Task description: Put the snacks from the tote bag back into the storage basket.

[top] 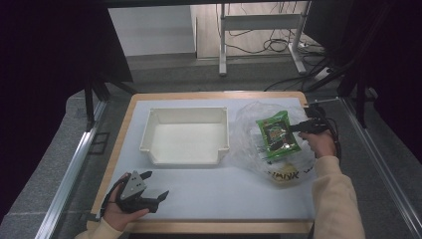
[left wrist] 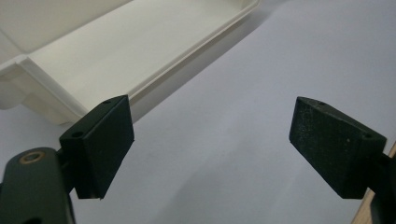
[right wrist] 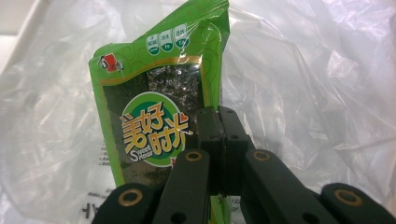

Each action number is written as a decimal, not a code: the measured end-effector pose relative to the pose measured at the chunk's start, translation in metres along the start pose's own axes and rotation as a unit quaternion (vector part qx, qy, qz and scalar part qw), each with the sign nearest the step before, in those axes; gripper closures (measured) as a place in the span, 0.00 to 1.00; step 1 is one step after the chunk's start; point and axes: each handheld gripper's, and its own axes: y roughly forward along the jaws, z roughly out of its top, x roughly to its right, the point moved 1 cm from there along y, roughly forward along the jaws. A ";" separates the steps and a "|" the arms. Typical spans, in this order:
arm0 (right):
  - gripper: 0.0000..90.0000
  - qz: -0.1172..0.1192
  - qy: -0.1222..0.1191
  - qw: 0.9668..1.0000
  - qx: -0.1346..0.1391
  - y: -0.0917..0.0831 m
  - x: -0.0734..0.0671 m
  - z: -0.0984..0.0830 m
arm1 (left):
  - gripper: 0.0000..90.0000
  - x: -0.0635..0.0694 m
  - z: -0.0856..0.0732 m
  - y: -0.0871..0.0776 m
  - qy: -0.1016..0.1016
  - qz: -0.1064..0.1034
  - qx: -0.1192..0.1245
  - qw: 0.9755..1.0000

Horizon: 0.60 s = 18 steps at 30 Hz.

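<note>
A green snack packet (top: pixel 276 135) with a dark window and a round logo lies over a crumpled clear plastic bag (top: pixel 259 117) at the table's right. My right gripper (top: pixel 294 127) is shut on the packet's right edge; in the right gripper view the packet (right wrist: pixel 154 107) stands up in front of the closed jaws of the gripper (right wrist: pixel 218 122). A white empty bin (top: pixel 185 135) sits mid-table. My left gripper (top: pixel 155 185) rests open near the front left corner, nothing between its fingers (left wrist: pixel 100 140), with the bin's corner (left wrist: pixel 70 70) just beyond.
The pale table top (top: pixel 219 191) has a wooden edge around it. A yellowish item (top: pixel 283 175) lies inside the plastic bag near its printed end. Metal rails run along both sides of the table, and a desk frame with cables stands on the floor behind.
</note>
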 end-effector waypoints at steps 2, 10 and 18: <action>1.00 0.004 -0.002 1.000 0.008 -0.004 -0.002 0.000 | 0.16 0.000 0.000 0.000 0.000 0.000 0.000 1.000; 1.00 0.010 -0.004 1.000 0.027 -0.017 -0.003 0.000 | 0.16 0.000 0.000 0.000 0.000 0.000 -0.001 1.000; 1.00 0.016 -0.004 0.998 0.054 -0.033 -0.002 0.002 | 0.16 0.001 0.000 0.001 0.000 0.001 -0.001 1.000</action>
